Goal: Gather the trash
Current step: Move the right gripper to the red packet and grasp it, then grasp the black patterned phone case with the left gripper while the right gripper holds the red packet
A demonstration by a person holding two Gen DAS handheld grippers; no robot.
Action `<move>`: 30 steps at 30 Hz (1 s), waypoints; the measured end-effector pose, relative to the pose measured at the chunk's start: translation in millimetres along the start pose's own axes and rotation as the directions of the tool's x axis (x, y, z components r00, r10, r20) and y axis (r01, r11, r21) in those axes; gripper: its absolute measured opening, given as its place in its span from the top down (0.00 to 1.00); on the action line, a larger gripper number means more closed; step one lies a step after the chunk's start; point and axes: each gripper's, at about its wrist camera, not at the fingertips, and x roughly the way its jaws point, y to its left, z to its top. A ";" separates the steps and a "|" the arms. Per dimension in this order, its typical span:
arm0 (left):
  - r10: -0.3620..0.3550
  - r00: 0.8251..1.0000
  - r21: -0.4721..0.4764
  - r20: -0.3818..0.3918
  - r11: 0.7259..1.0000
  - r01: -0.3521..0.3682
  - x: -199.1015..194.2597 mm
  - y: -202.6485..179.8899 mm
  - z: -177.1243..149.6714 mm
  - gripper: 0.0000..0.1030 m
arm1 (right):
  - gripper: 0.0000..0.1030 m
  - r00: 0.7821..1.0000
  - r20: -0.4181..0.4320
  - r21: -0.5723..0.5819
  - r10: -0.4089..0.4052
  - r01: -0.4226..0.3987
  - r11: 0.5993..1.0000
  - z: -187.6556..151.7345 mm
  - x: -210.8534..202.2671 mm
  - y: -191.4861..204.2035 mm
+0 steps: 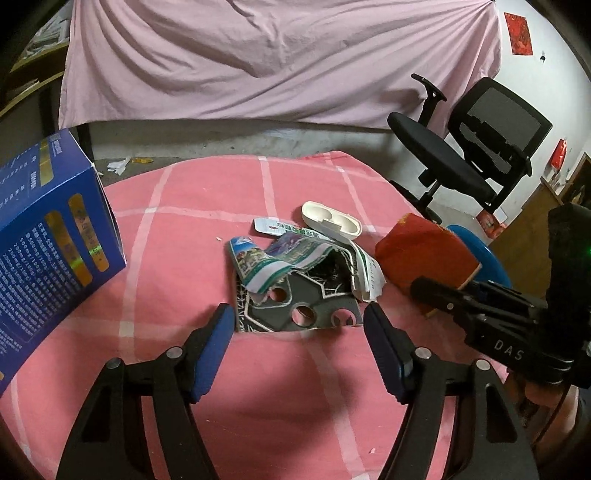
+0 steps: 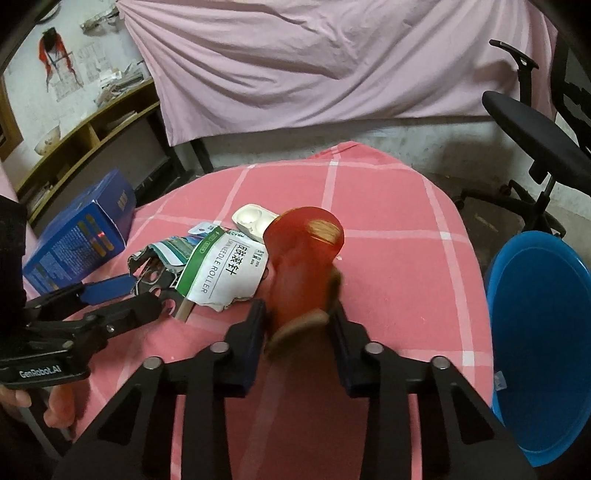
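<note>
Left wrist view: the left hand-held gripper [image 1: 299, 325] stands apart just before torn packaging [image 1: 295, 273] on the pink checked desk [image 1: 177, 206], its pads clear of it; a blue box [image 1: 51, 229] lies left.

Right wrist view: the right hand-held gripper [image 2: 299, 325] is clamped on a red paddle [image 2: 303, 266], blurred, beside the blue bin [image 2: 543, 332].

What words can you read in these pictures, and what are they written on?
"SKIN NEEDLE ROLLER": torn white and green paper packet, beside large Chinese characters.
"GenRobot.AI": black body of the left gripper.
"DAS": black body of the right gripper, which is shut on a red wooden paddle.
Blue cardboard box: print too small to read.
Red paper on the wall: too blurred.
</note>
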 end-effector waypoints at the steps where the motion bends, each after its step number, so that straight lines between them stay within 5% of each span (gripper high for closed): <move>1: 0.009 1.000 0.004 -0.003 1.000 -0.009 1.3 -1.9 -0.1 0.33 | 0.76 1.000 0.005 0.004 0.004 -0.004 1.000 -0.1 -0.6 -0.1; 16: 0.173 0.984 0.123 -0.042 0.978 -0.167 30.0 -27.7 -5.9 0.24 | 0.84 0.998 0.053 0.023 0.045 -0.046 0.999 -2.2 -10.6 -4.9; 30: 0.152 0.988 0.102 -0.033 0.984 -0.148 25.1 -27.2 -12.5 0.29 | 0.85 0.996 0.065 0.028 0.059 -0.061 0.998 -6.4 -15.9 -5.8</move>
